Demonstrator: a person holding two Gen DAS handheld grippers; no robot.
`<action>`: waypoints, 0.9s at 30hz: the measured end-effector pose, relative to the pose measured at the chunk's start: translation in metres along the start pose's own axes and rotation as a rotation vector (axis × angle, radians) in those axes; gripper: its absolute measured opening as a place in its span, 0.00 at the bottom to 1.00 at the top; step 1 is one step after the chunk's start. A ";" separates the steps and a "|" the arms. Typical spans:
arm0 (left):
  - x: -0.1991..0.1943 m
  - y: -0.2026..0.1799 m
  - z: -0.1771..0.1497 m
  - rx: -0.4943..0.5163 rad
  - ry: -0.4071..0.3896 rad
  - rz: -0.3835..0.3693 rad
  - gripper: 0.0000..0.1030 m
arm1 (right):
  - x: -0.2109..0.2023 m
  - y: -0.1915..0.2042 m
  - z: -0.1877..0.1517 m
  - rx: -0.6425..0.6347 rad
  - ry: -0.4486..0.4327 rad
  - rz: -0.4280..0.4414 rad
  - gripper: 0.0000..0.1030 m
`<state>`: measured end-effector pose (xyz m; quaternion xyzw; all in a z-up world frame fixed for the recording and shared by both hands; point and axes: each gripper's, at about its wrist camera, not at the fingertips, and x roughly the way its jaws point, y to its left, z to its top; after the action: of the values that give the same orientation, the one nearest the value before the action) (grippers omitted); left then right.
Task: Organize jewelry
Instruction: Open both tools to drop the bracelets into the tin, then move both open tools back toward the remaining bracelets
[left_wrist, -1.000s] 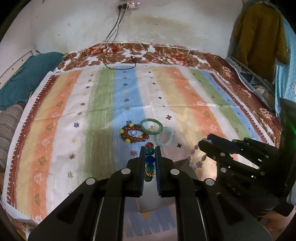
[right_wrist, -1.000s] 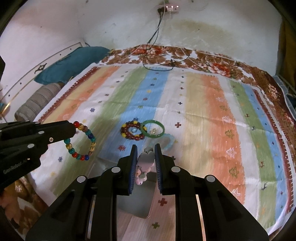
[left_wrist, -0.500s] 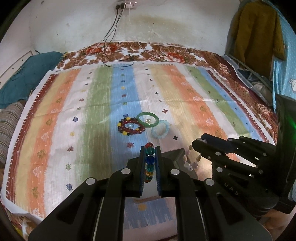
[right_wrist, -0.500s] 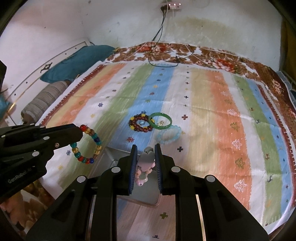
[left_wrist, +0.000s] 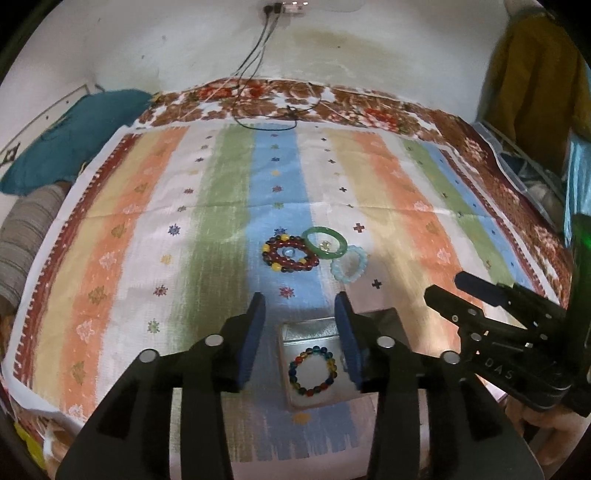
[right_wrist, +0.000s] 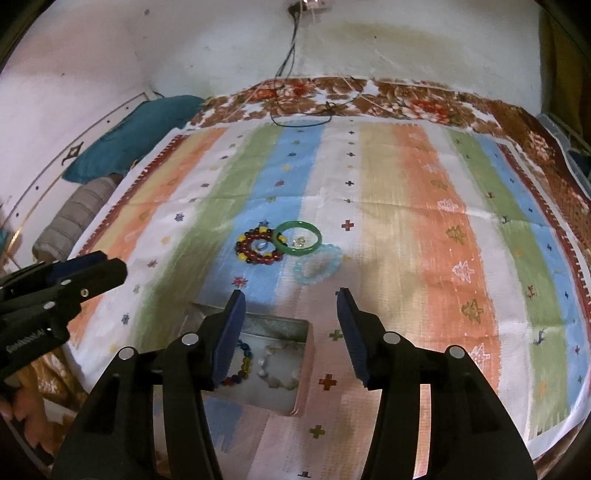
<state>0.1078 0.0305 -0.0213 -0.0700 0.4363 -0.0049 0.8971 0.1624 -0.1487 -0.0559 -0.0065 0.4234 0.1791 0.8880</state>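
Note:
My left gripper (left_wrist: 299, 295) hangs over an open metal tin (left_wrist: 310, 328), its jaws opening with nothing between them. A multicoloured bead bracelet (left_wrist: 294, 376) lies in the tin. My right gripper (right_wrist: 291, 293) hangs over the same tin (right_wrist: 273, 325), its jaws also opening and empty. A pale stone bracelet (right_wrist: 275, 382) lies in the tin beside the bead bracelet (right_wrist: 243, 365). Further out on the striped cloth lie a dark red and yellow bracelet (left_wrist: 275, 258), a green bangle (left_wrist: 326, 255) and a light blue bracelet (left_wrist: 338, 273).
The tin sits near the front edge of the bed's striped cloth (left_wrist: 388, 177). A teal pillow (left_wrist: 74, 136) and a striped bolster (left_wrist: 26, 229) lie at the left. A black cable (left_wrist: 266, 125) runs down from the wall. Clothes (left_wrist: 532, 74) hang at the right.
Both grippers have gone from shut to open. The multicoloured bracelet has dropped from the left one into the tin, the pale bracelet from the right one.

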 end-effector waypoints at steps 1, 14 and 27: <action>0.001 0.001 0.001 -0.010 0.004 -0.001 0.43 | 0.001 -0.001 0.001 0.003 0.000 0.000 0.52; 0.036 0.014 0.021 -0.072 0.066 0.019 0.59 | 0.025 -0.014 0.023 0.075 0.010 -0.015 0.76; 0.071 0.025 0.034 -0.121 0.148 -0.012 0.60 | 0.046 -0.020 0.037 0.084 0.035 -0.047 0.81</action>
<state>0.1771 0.0545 -0.0596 -0.1258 0.5004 0.0110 0.8565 0.2231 -0.1471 -0.0697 0.0176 0.4458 0.1402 0.8839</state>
